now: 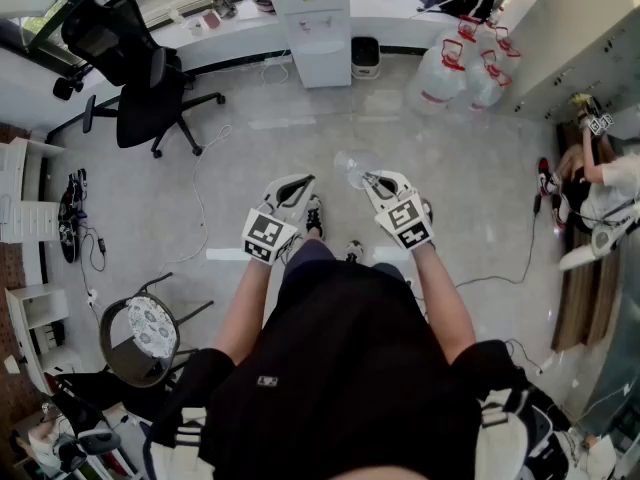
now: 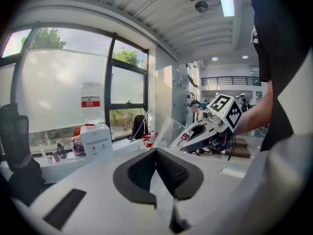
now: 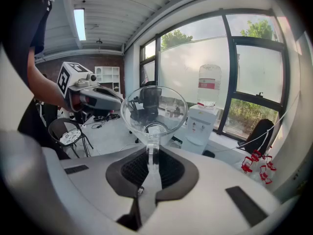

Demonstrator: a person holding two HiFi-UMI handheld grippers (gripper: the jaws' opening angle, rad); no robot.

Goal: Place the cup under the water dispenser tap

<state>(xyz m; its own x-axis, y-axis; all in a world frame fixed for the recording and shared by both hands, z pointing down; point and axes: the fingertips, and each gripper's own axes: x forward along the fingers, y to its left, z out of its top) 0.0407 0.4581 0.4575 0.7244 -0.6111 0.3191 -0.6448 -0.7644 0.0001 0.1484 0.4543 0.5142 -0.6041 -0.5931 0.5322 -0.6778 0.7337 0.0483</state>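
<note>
At the far left of the head view we see a black office chair (image 1: 140, 68) by the window, and lower down a round stool (image 1: 150, 333) with a patterned seat. Moving inward, the left gripper (image 1: 300, 181) is held out in front of the body over the pale floor (image 1: 240, 158). In its own view we find its two dark pads pressed together with nothing between them. Past its tips, at the top middle of the head view, the white water dispenser (image 1: 315, 23) stands against the window wall with a bottle on top, well apart from both grippers. Just to the right of the left gripper is the clear cup (image 1: 355, 166), in the air over the floor and not near the tap. The right gripper (image 1: 372, 179) carries it. In the right gripper view we see the jaws nearly closed, pinching a strip of the cup's clear wall, and we look into the cup's open mouth with the dispenser beyond it. Farther right, a cluster of large water bottles (image 1: 465, 63) with red caps sits on the floor, and at the right edge another person (image 1: 600, 183) is partly in view.
</note>
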